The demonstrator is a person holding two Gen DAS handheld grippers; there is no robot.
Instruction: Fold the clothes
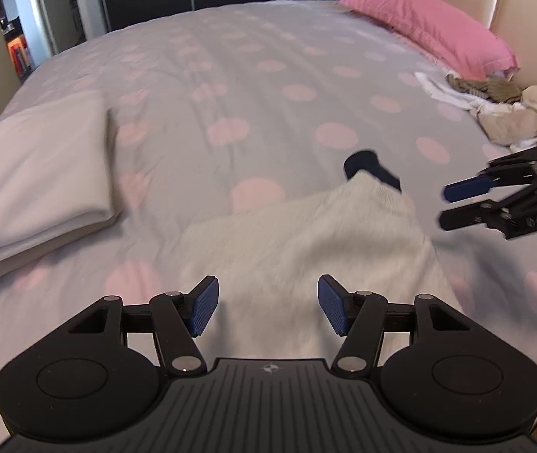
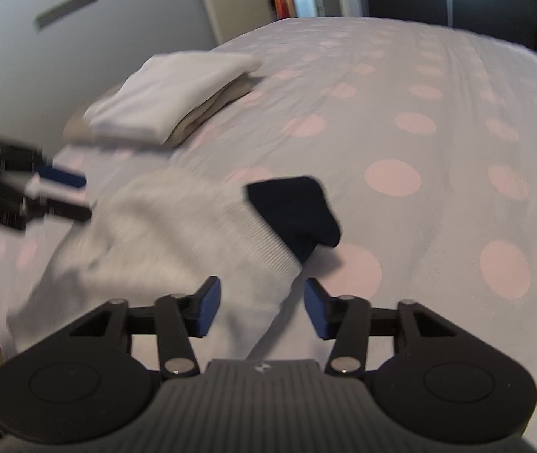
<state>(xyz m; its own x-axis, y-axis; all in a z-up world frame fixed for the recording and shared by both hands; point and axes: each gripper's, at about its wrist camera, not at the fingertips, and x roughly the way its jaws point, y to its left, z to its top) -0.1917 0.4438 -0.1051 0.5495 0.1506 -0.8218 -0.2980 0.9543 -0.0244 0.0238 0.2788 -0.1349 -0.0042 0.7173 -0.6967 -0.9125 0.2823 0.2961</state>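
While the grey sweater (image 1: 306,234) is lying on the bed (image 1: 230,75), both hand-held grippers, left (image 1: 266,307) and right (image 2: 260,307), are hovering wide apart, gripping nothing.

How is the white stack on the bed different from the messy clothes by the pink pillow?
The white folded stack lies flat with neat, straight edges; the pile of clothes is crumpled and lumpy. The stack looks nearly all white with a beige layer beneath; the pile mixes white, brown and cream. The stack sits at the left of the left wrist view, the pile at the right by the pink pillow. Both rest on the spotted bedcover.
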